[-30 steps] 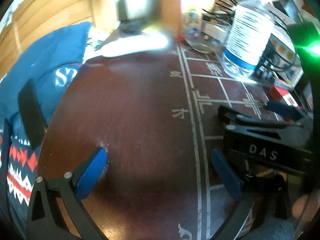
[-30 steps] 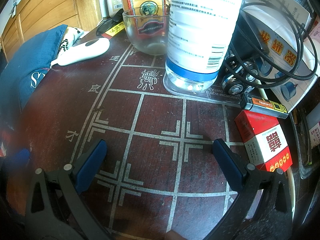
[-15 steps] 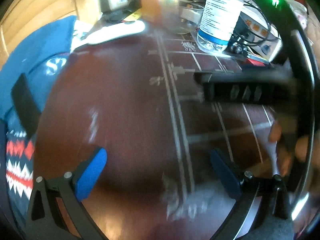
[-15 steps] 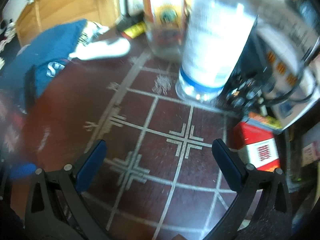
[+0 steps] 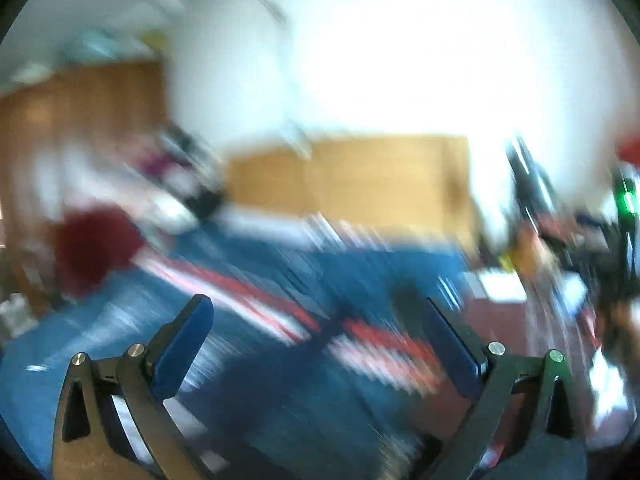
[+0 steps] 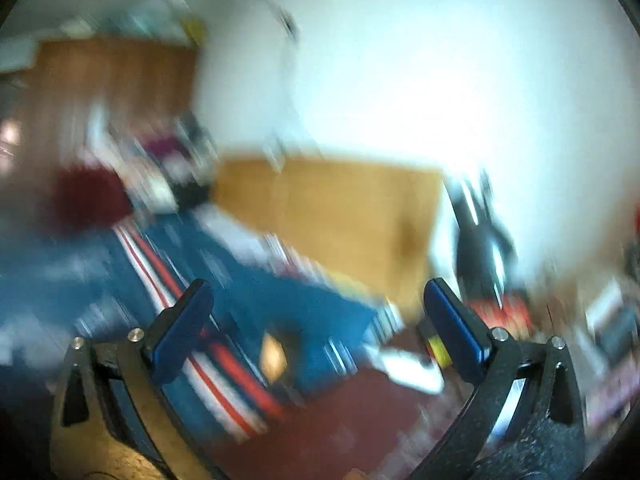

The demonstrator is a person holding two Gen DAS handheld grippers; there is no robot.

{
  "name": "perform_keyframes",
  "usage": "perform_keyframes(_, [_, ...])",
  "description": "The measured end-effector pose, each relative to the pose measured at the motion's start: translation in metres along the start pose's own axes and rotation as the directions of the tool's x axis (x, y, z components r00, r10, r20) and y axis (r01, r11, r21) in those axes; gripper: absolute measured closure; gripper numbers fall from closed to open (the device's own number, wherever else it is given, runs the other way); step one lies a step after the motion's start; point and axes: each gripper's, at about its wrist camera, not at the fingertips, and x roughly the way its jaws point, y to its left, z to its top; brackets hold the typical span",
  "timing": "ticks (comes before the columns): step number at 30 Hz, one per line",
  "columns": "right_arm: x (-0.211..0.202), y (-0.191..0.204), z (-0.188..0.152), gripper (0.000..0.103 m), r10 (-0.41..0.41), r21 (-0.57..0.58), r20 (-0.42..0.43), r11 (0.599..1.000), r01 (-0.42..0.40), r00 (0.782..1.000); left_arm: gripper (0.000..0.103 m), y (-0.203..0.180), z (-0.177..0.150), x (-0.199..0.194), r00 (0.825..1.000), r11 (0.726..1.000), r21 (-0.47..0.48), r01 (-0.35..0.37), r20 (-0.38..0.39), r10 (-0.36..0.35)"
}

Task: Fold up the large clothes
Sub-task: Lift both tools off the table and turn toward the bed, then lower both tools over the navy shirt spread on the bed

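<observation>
A bright white wall (image 5: 400, 60) fills the upper half of both views, overexposed and heavily smeared by blur. Below it, light wooden panelling (image 5: 348, 184) is seen at the centre, and a darker wooden cupboard (image 6: 112, 88) stands toward 10 o'clock. A dark red shape (image 5: 92, 248) is found at 9 o'clock in the left wrist view; what it is cannot be told through the blur.

The blue garment (image 5: 280, 300), banded in red and white, is spread across the lower half of the left wrist view, from 8 o'clock to about 4 o'clock. In the right wrist view it (image 6: 240, 300) is laid from 9 o'clock toward the centre, its striped band running down toward 6 o'clock, and its near edge is rested on the dark red table (image 6: 352, 412). A white object (image 6: 412, 368) lies on the table at 5 o'clock, just beside the garment's edge.

The left gripper (image 5: 318, 344) is held released, its blue-padded fingers (image 5: 182, 344) spread wide with nothing between them; the garment is seen beyond the gap. The right gripper (image 6: 318, 328) is likewise spread apart and empty. A green light (image 5: 625, 200) is glimpsed at 3 o'clock in the left wrist view.
</observation>
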Motion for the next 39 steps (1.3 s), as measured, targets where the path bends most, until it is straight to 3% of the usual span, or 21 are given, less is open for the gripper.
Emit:
perform_keyframes(2, [-0.016,0.028,0.018,0.0,0.044,-0.058,0.175,0.998,-0.034,0.984,0.0,0.039,0.016,-0.053,0.978,0.995,-0.065,-0.079,0.189,0.09])
perform_keyframes(3, [-0.019,0.043,0.014,0.0,0.092,-0.11,0.252,0.992,-0.066,0.963,0.0,0.061,0.011,-0.081,0.948,0.988,-0.125,-0.091,0.292,0.125])
perform_keyframes(4, [-0.014,0.062,0.003,0.0,0.151,-0.176,0.267,0.979,-0.106,0.952,0.0,0.083,-0.002,-0.103,0.922,0.98,-0.188,-0.073,0.362,0.138])
perform_keyframes(5, [-0.009,0.08,-0.007,0.0,0.192,-0.233,0.226,0.963,-0.139,0.955,0.0,0.101,-0.014,-0.115,0.917,0.968,-0.239,-0.075,0.364,0.161])
perform_keyframes(7, [0.007,0.11,-0.026,0.0,0.29,-0.307,0.082,0.918,-0.252,0.954,0.0,0.121,-0.037,-0.122,0.946,0.943,-0.305,-0.13,0.246,0.21])
perform_keyframes(9, [0.017,0.13,-0.056,0.0,0.381,-0.293,-0.02,0.882,-0.369,0.925,0.0,0.142,-0.08,-0.132,0.963,0.923,-0.347,-0.166,0.142,0.227])
perform_keyframes(11, [0.032,0.146,-0.091,0.0,0.43,-0.304,-0.11,0.844,-0.443,0.896,0.0,0.158,-0.112,-0.138,0.968,0.902,-0.376,-0.21,0.049,0.245])
perform_keyframes(13, [0.042,0.16,-0.111,0.0,0.485,-0.274,-0.198,0.807,-0.523,0.852,0.0,0.174,-0.148,-0.148,0.97,0.866,-0.444,-0.23,-0.035,0.24])
perform_keyframes(15, [0.053,0.179,-0.13,0.0,0.535,-0.202,-0.308,0.771,-0.604,0.787,0.0,0.177,-0.171,-0.157,0.968,0.834,-0.494,-0.246,-0.078,0.239])
perform_keyframes(18, [0.079,0.195,-0.136,0.0,0.563,-0.192,-0.355,0.737,-0.647,0.746,0.0,0.171,-0.184,-0.176,0.962,0.836,-0.479,-0.267,-0.076,0.264])
perform_keyframes(21, [0.115,0.201,-0.128,0.0,0.624,-0.048,-0.408,0.714,-0.698,0.667,0.0,0.178,-0.198,-0.18,0.955,0.825,-0.486,-0.289,-0.094,0.28])
perform_keyframes(24, [0.169,0.197,-0.127,0.0,0.629,0.066,-0.457,0.73,-0.681,0.63,0.0,0.199,-0.222,-0.162,0.925,0.787,-0.486,-0.379,-0.185,0.331])
perform_keyframes(26, [0.213,0.192,-0.13,0.0,0.617,0.115,-0.48,0.749,-0.652,0.624,0.0,0.216,-0.251,-0.147,0.896,0.75,-0.491,-0.444,-0.253,0.365])
perform_keyframes(29, [0.257,0.173,-0.142,0.0,0.59,0.16,-0.494,0.784,-0.6,0.639,0.0,0.25,-0.309,-0.119,0.842,0.669,-0.516,-0.535,-0.387,0.375])
perform_keyframes(30, [0.289,0.165,-0.142,0.0,0.585,0.196,-0.506,0.794,-0.576,0.634,0.0,0.263,-0.335,-0.106,0.822,0.633,-0.531,-0.563,-0.441,0.361])
perform_keyframes(31, [0.325,0.155,-0.143,0.0,0.579,0.243,-0.516,0.806,-0.54,0.631,0.0,0.271,-0.348,-0.096,0.811,0.616,-0.537,-0.576,-0.472,0.346])
perform_keyframes(32, [0.325,0.147,-0.151,0.0,0.576,0.276,-0.518,0.812,-0.514,0.632,0.0,0.282,-0.373,-0.08,0.786,0.59,-0.537,-0.603,-0.528,0.322])
perform_keyframes(33, [0.355,0.136,-0.155,0.0,0.586,0.334,-0.523,0.809,-0.483,0.619,0.0,0.289,-0.388,-0.068,0.768,0.575,-0.534,-0.62,-0.561,0.308])
perform_keyframes(35, [0.376,0.112,-0.171,0.0,0.605,0.441,-0.527,0.795,-0.416,0.598,0.0,0.301,-0.418,-0.043,0.749,0.544,-0.549,-0.634,-0.612,0.255])
perform_keyframes(36, [0.398,0.104,-0.173,0.0,0.612,0.478,-0.522,0.787,-0.39,0.593,0.001,0.304,-0.431,-0.029,0.745,0.511,-0.577,-0.638,-0.629,0.22])
perform_keyframes(39, [0.405,0.07,-0.19,0.01,0.616,0.565,-0.494,0.764,-0.312,0.613,0.001,0.301,-0.452,0.001,0.724,0.508,-0.568,-0.647,-0.667,0.175])
